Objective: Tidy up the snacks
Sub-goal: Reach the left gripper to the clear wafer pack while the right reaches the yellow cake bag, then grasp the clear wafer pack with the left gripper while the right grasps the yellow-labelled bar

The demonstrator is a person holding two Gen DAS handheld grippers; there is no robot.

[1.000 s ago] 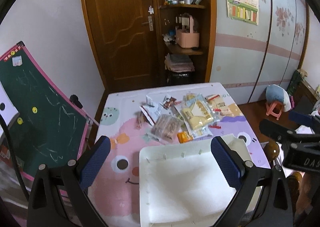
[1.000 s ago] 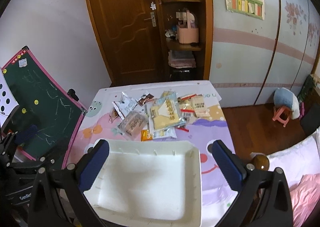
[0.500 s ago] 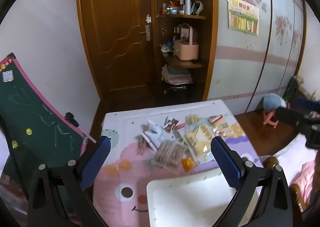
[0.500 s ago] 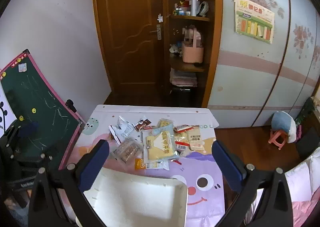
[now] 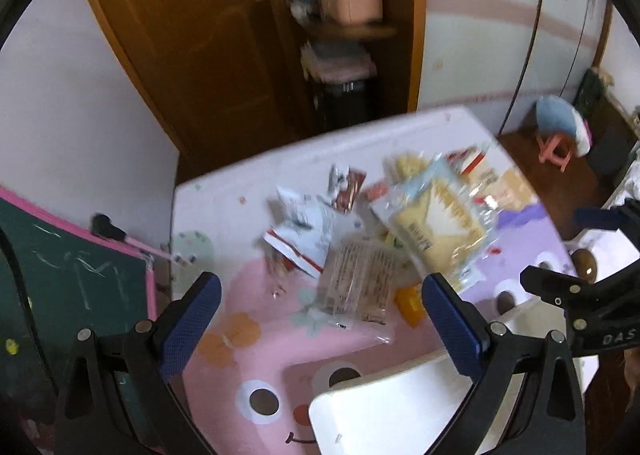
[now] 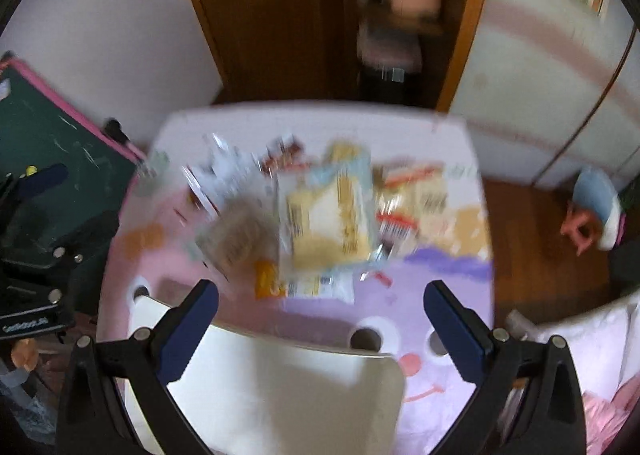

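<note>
A pile of snack packets lies on the far half of the cartoon table mat [image 5: 256, 355]: a big yellow packet [image 5: 438, 229], a brown biscuit packet [image 5: 358, 283], white sachets [image 5: 304, 227] and a small orange packet [image 5: 410, 301]. An empty white tray [image 5: 384, 411] sits at the near edge. My left gripper [image 5: 320, 319] is open and empty above the mat, short of the pile. My right gripper [image 6: 320, 323] is open and empty above the tray [image 6: 272, 387]. The right wrist view is blurred; the yellow packet [image 6: 328, 215] shows in it.
A green chalkboard [image 5: 68, 283] leans at the table's left side. A wooden door and open shelf unit [image 5: 340, 35] stand behind the table. A small pink stool [image 5: 554, 147] and a bed edge [image 6: 600, 355] are on the right. The right gripper's body [image 5: 592, 307] shows in the left view.
Both grippers have moved forward and tilted down toward the snack pile, which now looks larger and nearer. The tray has slid to the lower edge of both views. Nothing was grasped.
</note>
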